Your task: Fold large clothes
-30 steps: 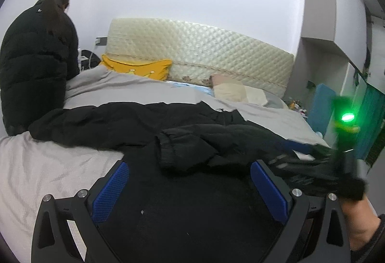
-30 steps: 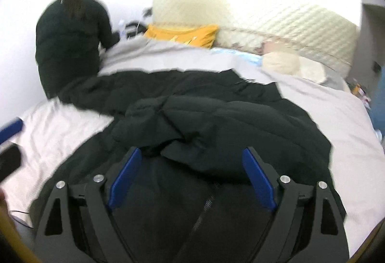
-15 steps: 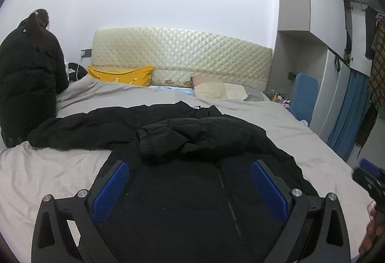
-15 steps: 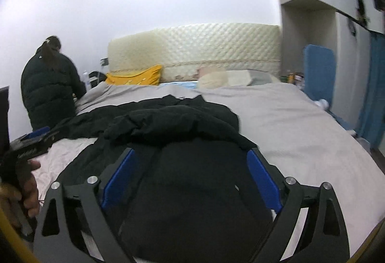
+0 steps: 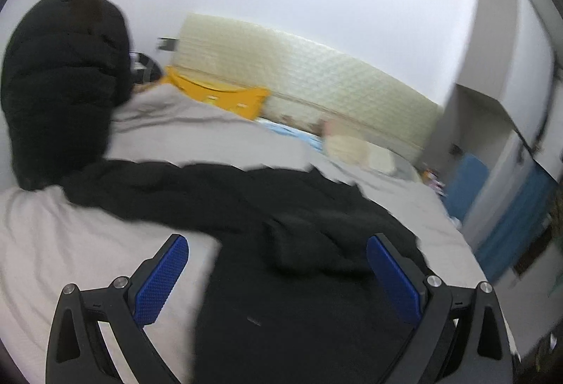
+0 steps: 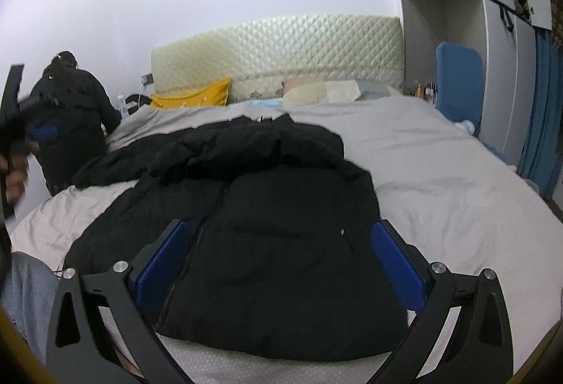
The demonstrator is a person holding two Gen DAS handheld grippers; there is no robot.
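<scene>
Black jacket (image 6: pixel 267 208) on grey bed (image 6: pixel 440 173) — no readable label — both grippers' jaws wide, the right's just widened, empty.

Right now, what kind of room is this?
Most likely a bedroom. There is a big bed with a grey cover, a cream quilted headboard and a yellow pillow. A black puffy jacket lies spread on the bed.

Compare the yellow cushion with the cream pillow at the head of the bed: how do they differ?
The yellow cushion is bright and lies at the left end of the quilted headboard; the cream pillow is pale and lies further right. The cushion shows pointed corners; the pillow looks rounder. Both lie at the headboard's foot.
</scene>
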